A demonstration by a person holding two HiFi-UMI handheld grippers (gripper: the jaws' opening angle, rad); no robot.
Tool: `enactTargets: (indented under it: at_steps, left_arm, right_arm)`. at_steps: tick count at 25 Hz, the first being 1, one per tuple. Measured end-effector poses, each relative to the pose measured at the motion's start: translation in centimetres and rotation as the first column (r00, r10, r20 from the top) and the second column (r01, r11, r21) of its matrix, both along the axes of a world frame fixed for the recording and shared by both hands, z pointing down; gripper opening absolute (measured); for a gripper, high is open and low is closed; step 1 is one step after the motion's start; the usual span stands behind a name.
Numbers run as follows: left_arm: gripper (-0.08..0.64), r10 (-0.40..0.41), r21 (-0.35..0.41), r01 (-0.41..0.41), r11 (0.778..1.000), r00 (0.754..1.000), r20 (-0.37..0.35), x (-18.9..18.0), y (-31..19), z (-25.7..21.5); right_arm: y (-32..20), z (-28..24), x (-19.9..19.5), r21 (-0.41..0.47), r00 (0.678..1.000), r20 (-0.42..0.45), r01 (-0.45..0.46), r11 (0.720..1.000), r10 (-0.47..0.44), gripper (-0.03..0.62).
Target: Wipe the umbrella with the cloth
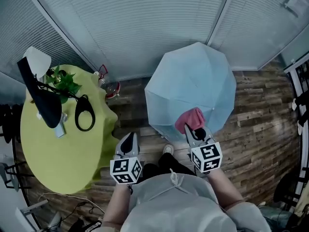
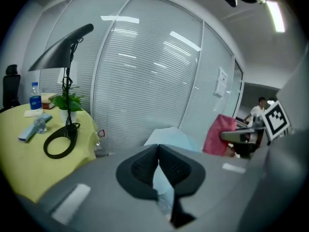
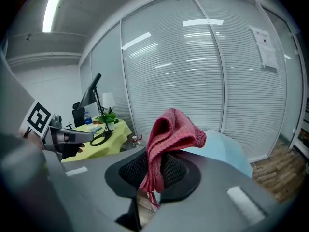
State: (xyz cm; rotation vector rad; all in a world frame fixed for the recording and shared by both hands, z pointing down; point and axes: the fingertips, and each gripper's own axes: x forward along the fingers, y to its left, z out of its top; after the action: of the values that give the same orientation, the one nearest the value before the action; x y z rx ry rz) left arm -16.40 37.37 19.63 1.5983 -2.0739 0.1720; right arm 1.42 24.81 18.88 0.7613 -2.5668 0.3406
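Note:
The open light-blue umbrella (image 1: 190, 83) rests on the wooden floor in front of me, its canopy facing up. A pink-red cloth (image 1: 189, 119) lies bunched against its near edge, and my right gripper (image 1: 195, 131) is shut on it. In the right gripper view the cloth (image 3: 171, 139) stands up from between the jaws of the right gripper (image 3: 153, 170), with the umbrella (image 3: 227, 151) just behind. My left gripper (image 1: 128, 144) hangs shut and empty left of the umbrella, above the floor. In its own view the left gripper (image 2: 157, 153) has its tips touching, and the umbrella (image 2: 171, 135) shows beyond them.
A round table with a yellow-green cover (image 1: 43, 144) stands at the left, carrying a black desk lamp (image 1: 41, 98), a small plant (image 1: 65, 83) and a bottle. A glass jar (image 1: 112, 88) sits on the floor by it. Glass walls with blinds (image 1: 145, 23) close off the far side.

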Motion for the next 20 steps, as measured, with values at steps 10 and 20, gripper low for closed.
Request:
enactTargets:
  at_steps: [10, 20]
  left_arm:
    - [0.006, 0.161, -0.145, -0.167, 0.975, 0.986, -0.052, -6.6, -14.3, 7.5]
    - [0.006, 0.235, -0.198, -0.266, 0.943, 0.957, -0.167, -14.4, -24.6, 18.2]
  right_arm:
    - [-12.5, 6.0, -8.1, -0.11, 0.994, -0.102, -0.041, 0.993, 0.029, 0.054]
    - [-20.3, 17.7, -18.1, -0.217, 0.976, -0.216, -0.075, 0.973, 0.027, 0.054]
